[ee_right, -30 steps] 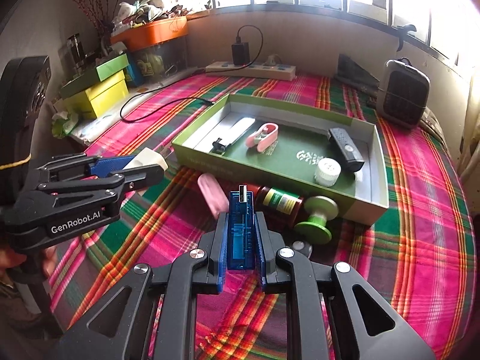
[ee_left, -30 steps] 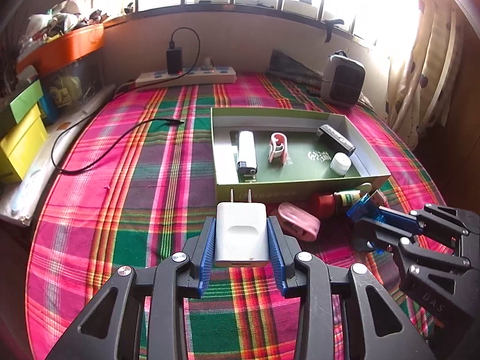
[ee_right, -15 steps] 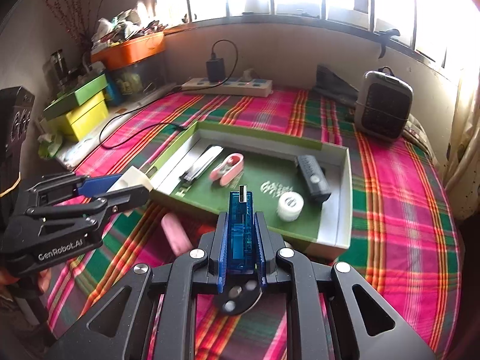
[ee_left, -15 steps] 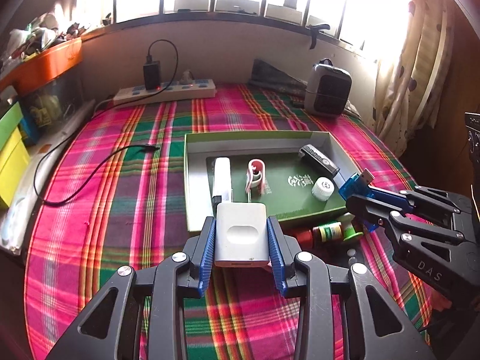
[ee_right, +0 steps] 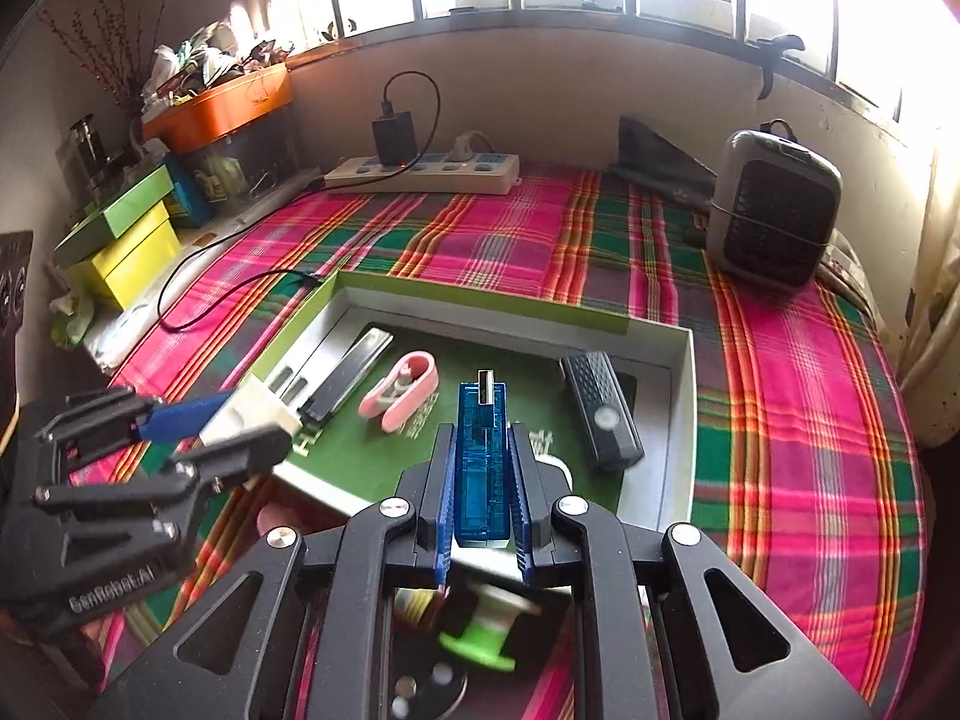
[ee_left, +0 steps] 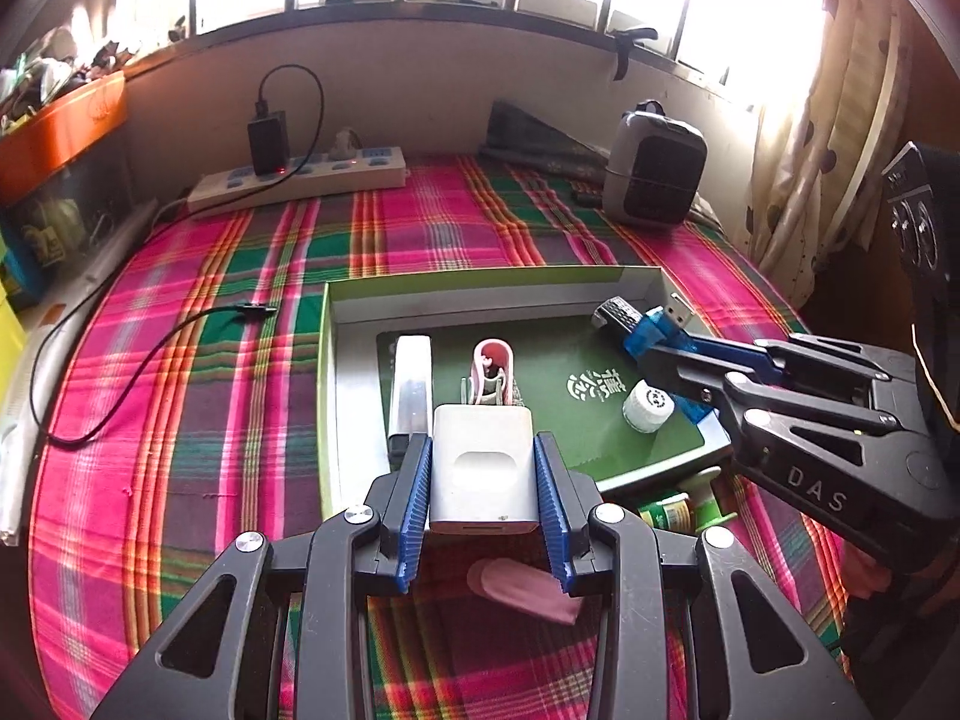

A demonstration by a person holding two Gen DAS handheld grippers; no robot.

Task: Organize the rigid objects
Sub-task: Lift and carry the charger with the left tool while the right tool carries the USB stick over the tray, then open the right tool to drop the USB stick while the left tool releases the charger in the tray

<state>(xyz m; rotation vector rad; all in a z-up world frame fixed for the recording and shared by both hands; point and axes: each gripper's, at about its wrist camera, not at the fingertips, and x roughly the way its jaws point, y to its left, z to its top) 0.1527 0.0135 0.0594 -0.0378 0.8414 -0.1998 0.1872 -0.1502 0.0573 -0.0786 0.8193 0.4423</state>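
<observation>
left gripper (ee_left: 483,474) clamped on a white charger (ee_left: 482,468), squeezed between both blue pads, prongs pointing forward, held above the near edge of the green tray (ee_left: 480,282). right gripper (ee_right: 483,480) clamped on a blue usb stick (ee_right: 482,456), upright between the fingers, metal plug poking out past the tips, held over the tray's right half. inside the tray: silver bar (ee_left: 411,378), pink clip (ee_left: 493,372), black remote (ee_right: 600,414), white cap (ee_left: 648,405). outside, on the plaid cloth (ee_left: 180,420): pink case (ee_left: 522,591), green spool (ee_right: 486,630).
</observation>
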